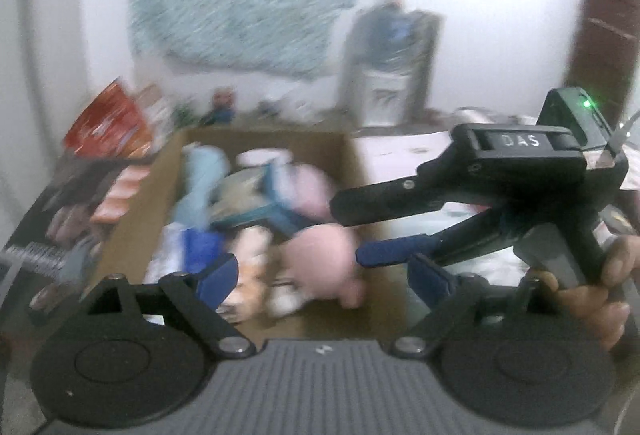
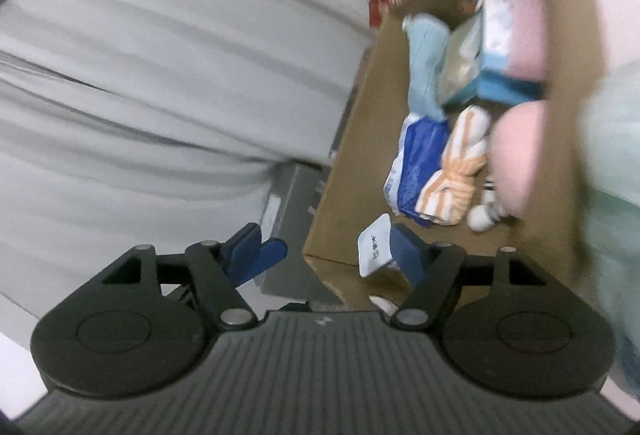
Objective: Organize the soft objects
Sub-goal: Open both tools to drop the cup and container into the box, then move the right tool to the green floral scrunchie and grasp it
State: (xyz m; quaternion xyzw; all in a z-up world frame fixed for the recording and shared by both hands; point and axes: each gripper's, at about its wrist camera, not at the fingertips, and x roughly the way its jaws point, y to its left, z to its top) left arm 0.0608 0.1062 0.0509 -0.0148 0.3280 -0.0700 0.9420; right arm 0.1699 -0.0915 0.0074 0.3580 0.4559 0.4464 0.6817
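Several soft toys, among them a pink plush (image 1: 320, 255), lie gathered in the cardboard box (image 1: 344, 151) at frame centre, presumably for sorting. The left gripper (image 1: 324, 275) and right gripper (image 2: 332, 247) hang above with fingers spread, empty. Only "DAS" reads, on the right gripper's body.

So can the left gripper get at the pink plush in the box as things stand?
Probably yes. The left gripper is open, the pink plush lies on top in the open cardboard box, though the right gripper crowds its right side.

orange-striped cloth (image 2: 454, 179), seemingly pink plush (image 1: 322, 263)
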